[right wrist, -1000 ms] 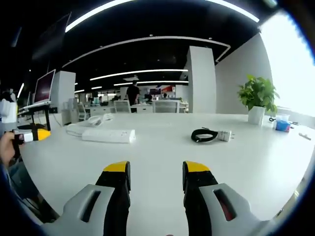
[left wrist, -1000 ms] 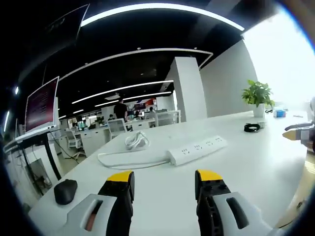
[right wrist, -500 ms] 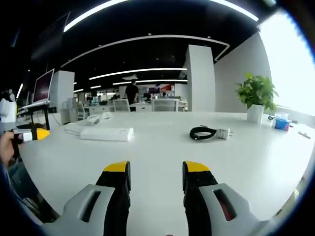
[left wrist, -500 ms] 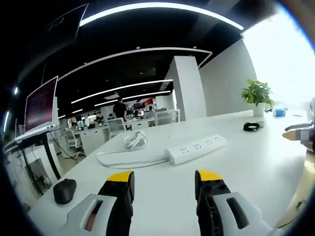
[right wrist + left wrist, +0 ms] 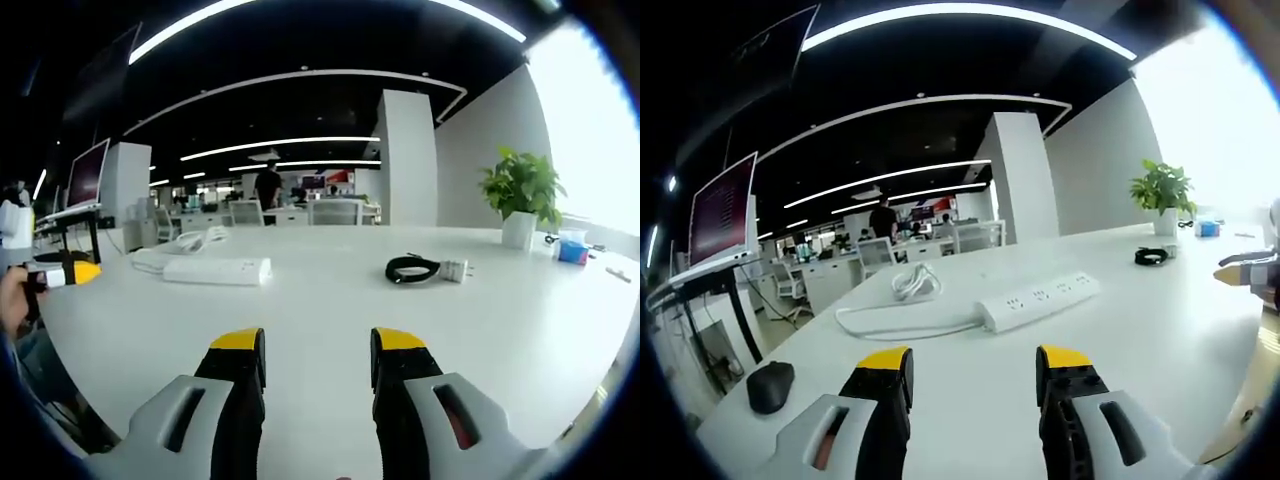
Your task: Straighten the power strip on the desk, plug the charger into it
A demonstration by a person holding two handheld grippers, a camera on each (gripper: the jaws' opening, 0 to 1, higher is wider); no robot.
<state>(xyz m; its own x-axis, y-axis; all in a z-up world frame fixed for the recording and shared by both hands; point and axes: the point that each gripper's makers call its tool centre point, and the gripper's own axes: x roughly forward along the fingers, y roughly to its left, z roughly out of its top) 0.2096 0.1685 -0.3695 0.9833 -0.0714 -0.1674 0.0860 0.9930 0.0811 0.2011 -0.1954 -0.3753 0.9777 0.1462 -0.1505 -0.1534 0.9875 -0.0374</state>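
Lying unmoved, power strip [image 5: 1040, 301] (charger [image 5: 427, 269] too)

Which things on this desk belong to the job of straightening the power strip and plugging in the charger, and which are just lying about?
Belong to the job:
power strip
its white cord
charger with coiled black cable
left gripper, open
right gripper, open

Just lying about:
black mouse
potted plant
small blue item near the plant

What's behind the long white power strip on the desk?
Behind the power strip lies its own white cord, partly bundled in a coil, on the white desk. Beyond that are office desks and chairs. Where the cord ends cannot be seen.
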